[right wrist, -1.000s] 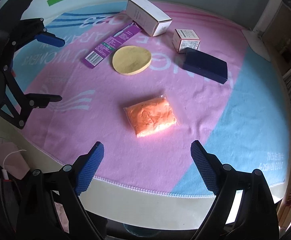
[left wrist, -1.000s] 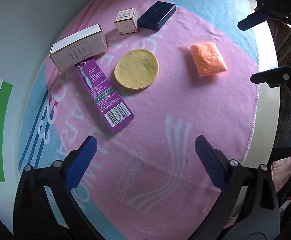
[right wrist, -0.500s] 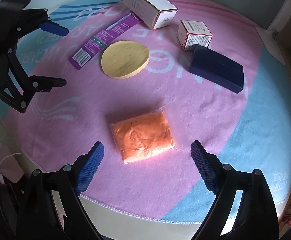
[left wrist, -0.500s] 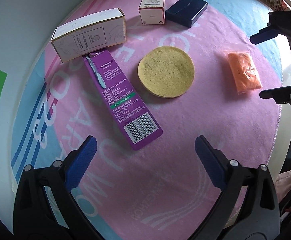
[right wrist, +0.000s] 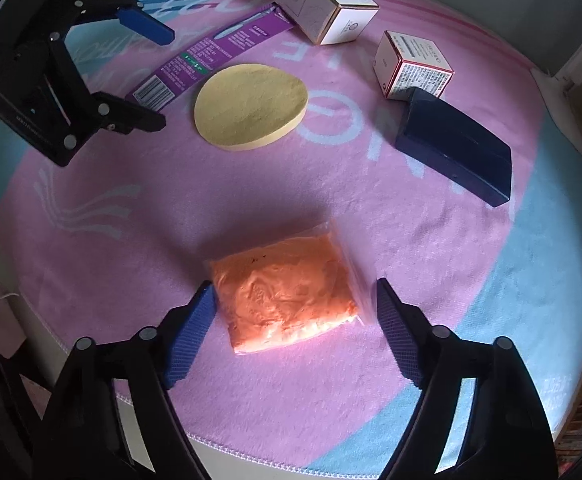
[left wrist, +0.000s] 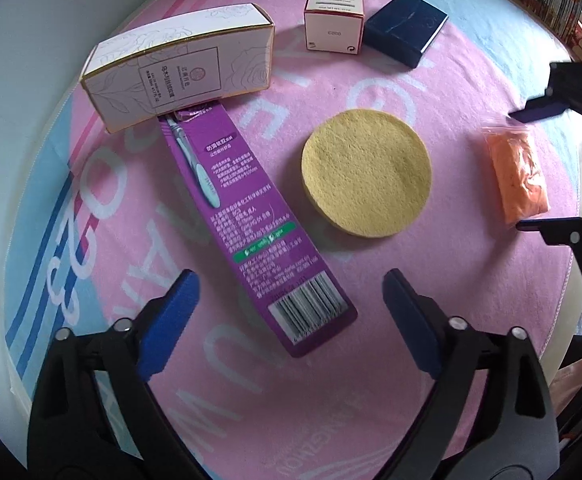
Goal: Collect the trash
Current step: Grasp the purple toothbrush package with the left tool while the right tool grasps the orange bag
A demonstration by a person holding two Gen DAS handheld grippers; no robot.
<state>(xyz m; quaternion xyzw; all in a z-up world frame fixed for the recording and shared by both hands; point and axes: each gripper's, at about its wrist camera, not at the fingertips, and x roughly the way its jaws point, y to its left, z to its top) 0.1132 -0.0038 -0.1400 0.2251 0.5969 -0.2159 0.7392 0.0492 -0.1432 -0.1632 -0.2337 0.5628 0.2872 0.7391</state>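
On the far left, your left gripper (left wrist: 287, 316) points steeply down at the pink and blue towel (left wrist: 371, 380) that covers the surface. Its jaws are spread but closing, and the barcode end of the purple toothbrush pack (left wrist: 251, 224) lies between the blue pads (left wrist: 171, 320), which do not touch it. The far end of that pack is tucked under the long white box (left wrist: 179, 68), which lies near the towel's back edge. Just right of the pack sits the round yellow sponge (left wrist: 367, 172), flat on the towel and apart from everything else. Behind the sponge stands the small pink and white box (left wrist: 333, 20), and touching its right side is the dark blue case (left wrist: 405, 28).

Further right, near the towel's front edge, lies the orange bag (right wrist: 287, 292), a clear pouch of orange stuff, lying flat. Your right gripper (right wrist: 295, 320) points down over it. Its jaws are spread and closing too, with the bag between them: the left pad (right wrist: 189, 336) is just beside the bag's left edge, the right pad (right wrist: 397, 332) sits close to the loose clear plastic on the other side, and neither presses on it. In the left wrist view, the right gripper's two fingers stand one on each side of the orange bag.
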